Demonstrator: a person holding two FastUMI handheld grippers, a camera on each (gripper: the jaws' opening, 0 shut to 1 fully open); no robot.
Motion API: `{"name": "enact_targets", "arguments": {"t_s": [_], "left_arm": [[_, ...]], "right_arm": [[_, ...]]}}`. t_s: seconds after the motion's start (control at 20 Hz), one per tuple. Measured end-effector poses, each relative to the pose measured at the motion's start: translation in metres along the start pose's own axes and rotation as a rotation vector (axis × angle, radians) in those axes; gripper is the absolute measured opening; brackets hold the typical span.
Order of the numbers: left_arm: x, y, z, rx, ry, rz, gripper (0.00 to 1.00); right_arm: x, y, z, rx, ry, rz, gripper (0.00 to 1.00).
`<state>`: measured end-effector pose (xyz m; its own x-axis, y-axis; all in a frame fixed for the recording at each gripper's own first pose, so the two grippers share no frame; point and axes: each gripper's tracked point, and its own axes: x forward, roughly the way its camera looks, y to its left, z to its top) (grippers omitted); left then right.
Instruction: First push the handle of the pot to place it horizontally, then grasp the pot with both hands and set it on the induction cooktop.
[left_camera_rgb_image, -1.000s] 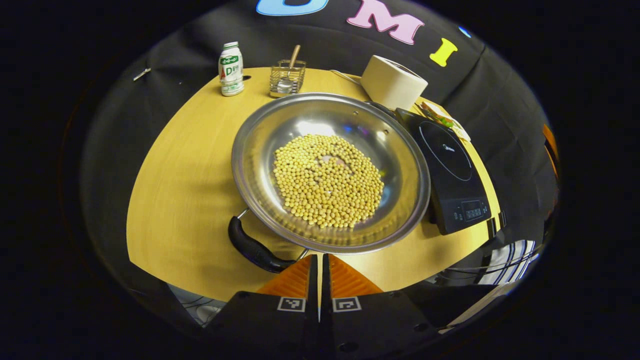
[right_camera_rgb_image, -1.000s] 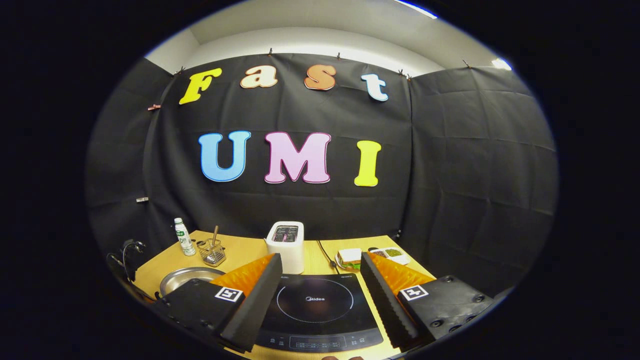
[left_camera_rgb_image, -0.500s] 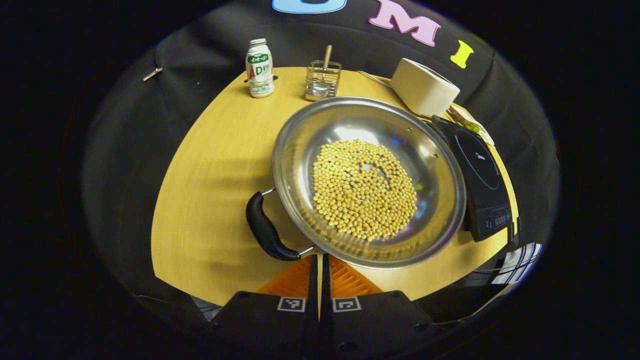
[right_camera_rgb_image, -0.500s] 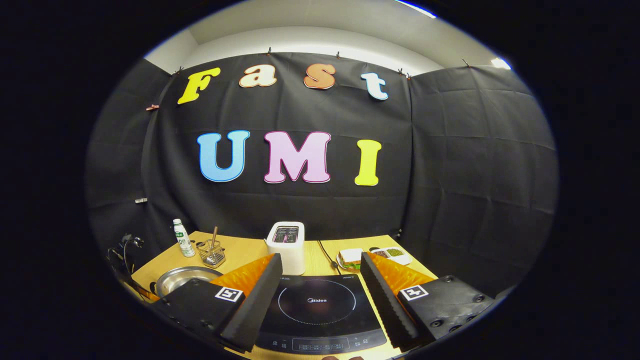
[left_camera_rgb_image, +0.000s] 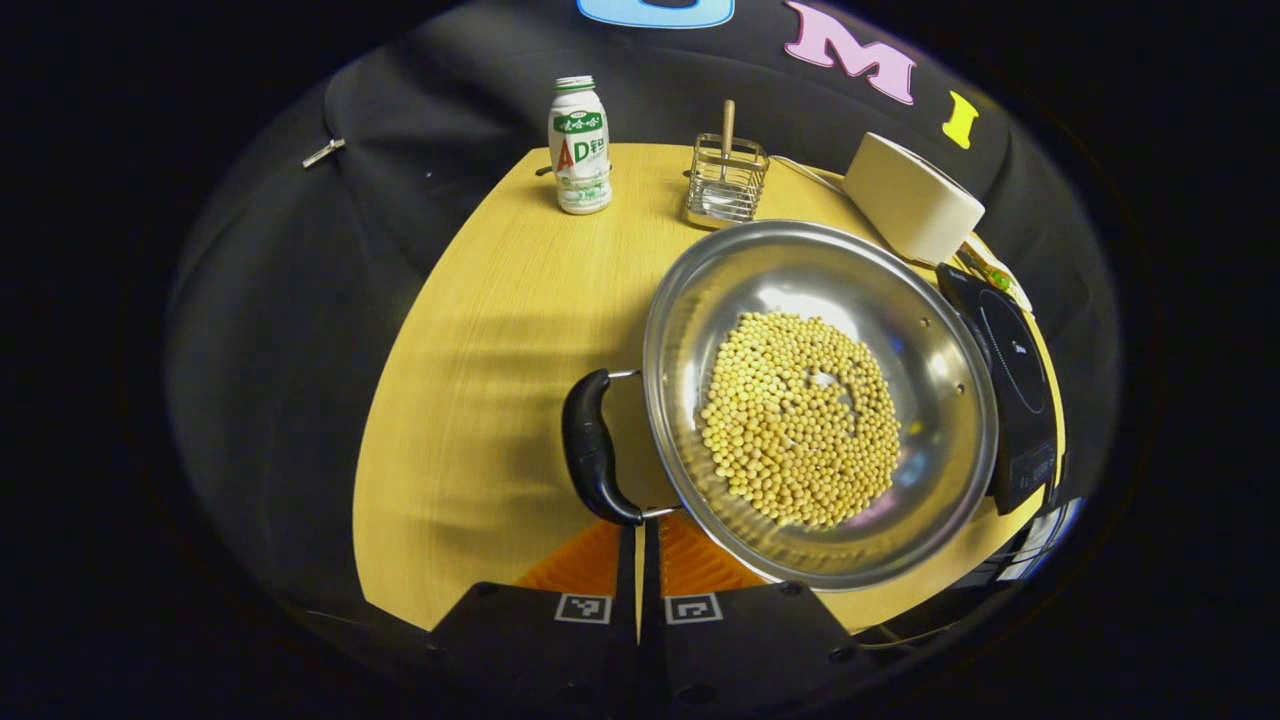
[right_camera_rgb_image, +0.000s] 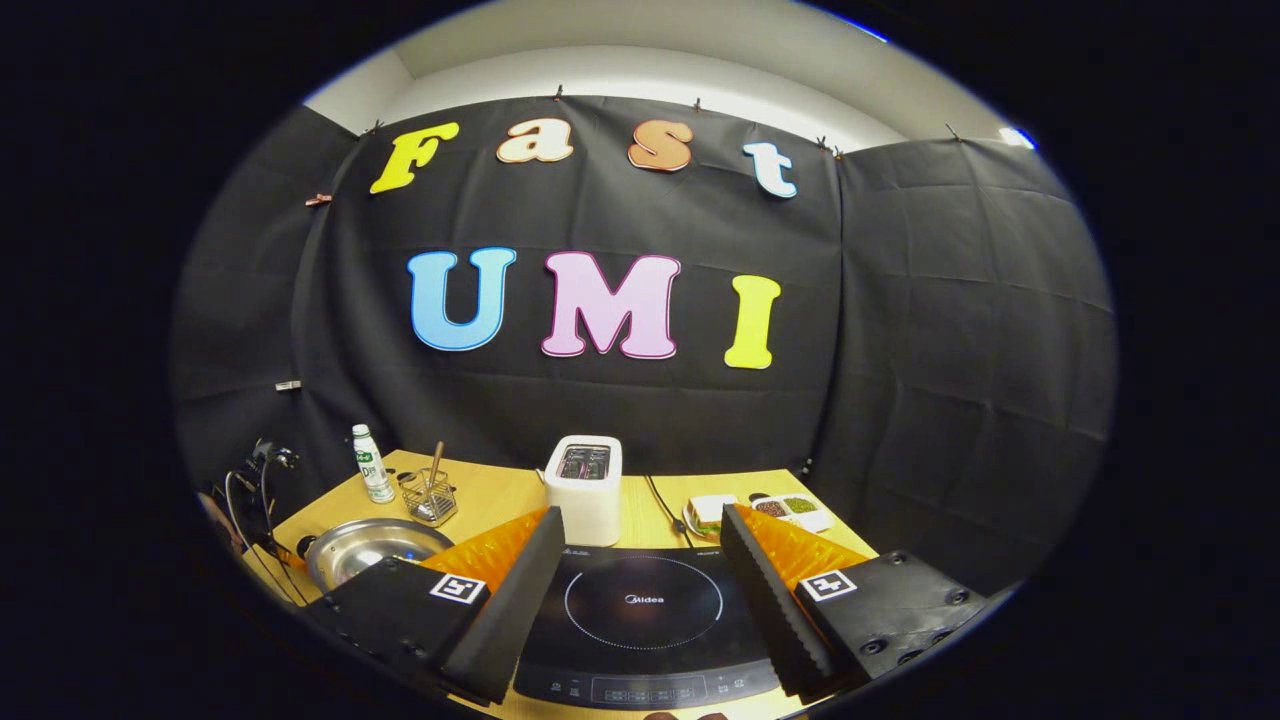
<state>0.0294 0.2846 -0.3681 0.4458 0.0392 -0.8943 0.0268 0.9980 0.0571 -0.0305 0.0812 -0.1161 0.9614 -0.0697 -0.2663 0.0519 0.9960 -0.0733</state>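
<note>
Closest in, the left claw (left_camera_rgb_image: 640, 560) is clenched tight, fingers pressed together with nothing between them, and its tips are sitting right against the lower end of the pot's black handle (left_camera_rgb_image: 592, 460) — it's working as a pusher, not a grabber. The pot (left_camera_rgb_image: 905, 300) is resting on the table (left_camera_rgb_image: 480, 330) toward the right-hand edge, loaded with a heap of yellow beans (left_camera_rgb_image: 800, 415), its far rim just beside the induction cooktop (left_camera_rgb_image: 1015, 370).

The right claw (right_camera_rgb_image: 635, 590) is hanging released, fingers spread wide, right over the induction cooktop's front, well apart from the pot.

Further back along the far edge: a small bottle (left_camera_rgb_image: 580, 145), a wire holder (left_camera_rgb_image: 725, 180) and a white toaster (left_camera_rgb_image: 910, 195).

What's bugging me — a shut claw pushing on a rounded handle could be slipping off, or shoving the whole pot sideways into the cooktop instead of turning it. And with that many loose beans, any tilt during the two-handed lift is probably going to send them rolling out.
</note>
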Motion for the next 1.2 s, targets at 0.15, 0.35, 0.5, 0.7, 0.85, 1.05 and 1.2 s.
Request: {"name": "enact_targets", "arguments": {"t_s": [0.15,0.35,0.5,0.7,0.85,1.05,1.2], "left_arm": [[0.009,0.013,0.017,0.054,-0.019,0.030,0.05],[0.017,0.022,0.034,0.098,-0.036,0.063,0.05],[0.006,0.020,0.030,0.077,-0.057,0.053,0.05],[-0.029,0.031,0.038,0.081,-0.152,0.098,0.05],[-0.062,0.032,0.048,0.132,-0.229,0.104,0.13],[-0.098,0.019,0.084,0.034,-0.377,0.046,0.81],[-0.092,0.026,0.101,-0.031,-0.420,0.024,0.97]], "right_arm": [[0.003,0.004,-0.007,0.019,0.030,0.008,0.98],[0.009,0.014,-0.024,0.037,0.091,0.032,0.98],[0.013,0.026,-0.044,0.055,0.152,0.063,0.98],[0.028,0.056,-0.086,0.072,0.261,0.114,0.99],[0.040,0.088,-0.110,0.100,0.342,0.169,0.99],[0.053,0.120,-0.134,0.106,0.429,0.233,0.99],[0.063,0.149,-0.147,0.133,0.480,0.277,0.99]]}}
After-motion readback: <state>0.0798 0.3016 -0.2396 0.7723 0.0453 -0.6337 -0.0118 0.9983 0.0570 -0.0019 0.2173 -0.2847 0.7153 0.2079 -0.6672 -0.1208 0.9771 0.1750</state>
